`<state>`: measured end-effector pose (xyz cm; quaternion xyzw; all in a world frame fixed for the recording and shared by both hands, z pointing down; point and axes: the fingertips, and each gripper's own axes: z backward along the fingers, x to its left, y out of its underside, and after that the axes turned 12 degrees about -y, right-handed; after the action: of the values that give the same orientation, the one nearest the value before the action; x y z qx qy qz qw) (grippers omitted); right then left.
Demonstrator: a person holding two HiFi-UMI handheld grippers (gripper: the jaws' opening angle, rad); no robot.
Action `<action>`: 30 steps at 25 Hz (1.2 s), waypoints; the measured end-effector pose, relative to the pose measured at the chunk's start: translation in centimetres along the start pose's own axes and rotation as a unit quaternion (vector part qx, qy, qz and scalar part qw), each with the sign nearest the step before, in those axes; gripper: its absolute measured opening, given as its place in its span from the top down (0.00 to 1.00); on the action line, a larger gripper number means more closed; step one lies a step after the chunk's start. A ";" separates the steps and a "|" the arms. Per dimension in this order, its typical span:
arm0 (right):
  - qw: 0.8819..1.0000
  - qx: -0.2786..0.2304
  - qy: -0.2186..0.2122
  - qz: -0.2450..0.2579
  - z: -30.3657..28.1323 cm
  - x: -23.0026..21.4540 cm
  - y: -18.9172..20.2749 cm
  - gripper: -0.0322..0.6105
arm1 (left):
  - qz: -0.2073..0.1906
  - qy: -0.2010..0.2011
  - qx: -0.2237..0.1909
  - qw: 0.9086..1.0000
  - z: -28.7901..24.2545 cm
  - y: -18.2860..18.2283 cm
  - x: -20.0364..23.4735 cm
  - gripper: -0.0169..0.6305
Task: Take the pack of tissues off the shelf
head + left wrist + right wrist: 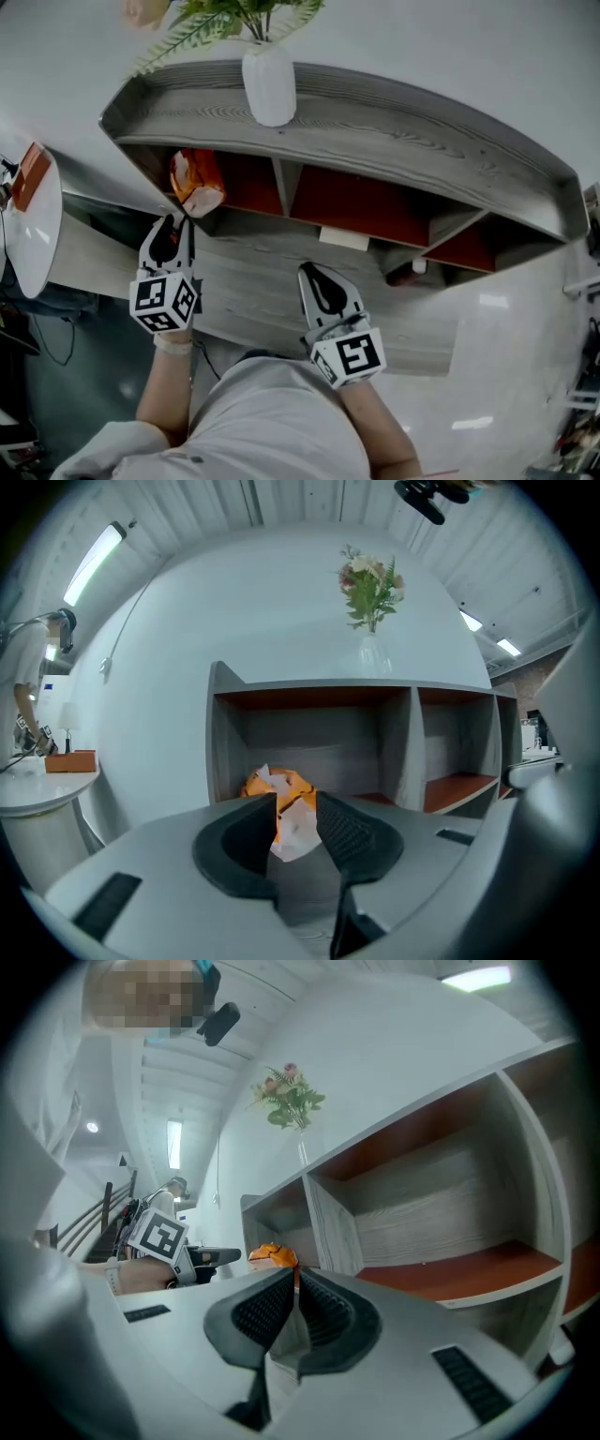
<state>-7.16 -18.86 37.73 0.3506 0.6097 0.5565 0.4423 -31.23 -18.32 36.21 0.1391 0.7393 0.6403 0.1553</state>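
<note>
The orange and white pack of tissues (pixel 195 183) stands at the front of the left compartment of the grey wooden shelf (pixel 403 131). My left gripper (pixel 176 223) points level at it from just in front, its jaws open. In the left gripper view the pack (pixel 281 794) shows through the gap between the black fingers (pixel 349 832), and neither pad touches it. My right gripper (pixel 317 279) hangs before the middle compartment, a little back from the shelf. Its jaws (pixel 294 1277) are shut with nothing in them. From the right gripper view the pack (pixel 272 1255) and the left gripper (pixel 217 1257) lie to its left.
A white vase (pixel 269 82) with flowers stands on the shelf top. A flat white item (pixel 344 238) lies in the middle compartment and a dark thing with a white cap (pixel 412 270) further right. A white round table (pixel 37 230) with a brown box (pixel 30 173) stands at the left.
</note>
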 end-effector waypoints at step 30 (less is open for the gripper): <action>0.999 0.004 0.045 0.023 -1.1 -0.4 -1.2 0.91 | 0.022 0.028 -0.006 0.999 -3.3 1.0 1.4 0.94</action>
<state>-7.96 -19.81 36.57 0.3408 0.6233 0.5791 0.4000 -33.88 -20.62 37.57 0.1363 0.7366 0.6513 0.1211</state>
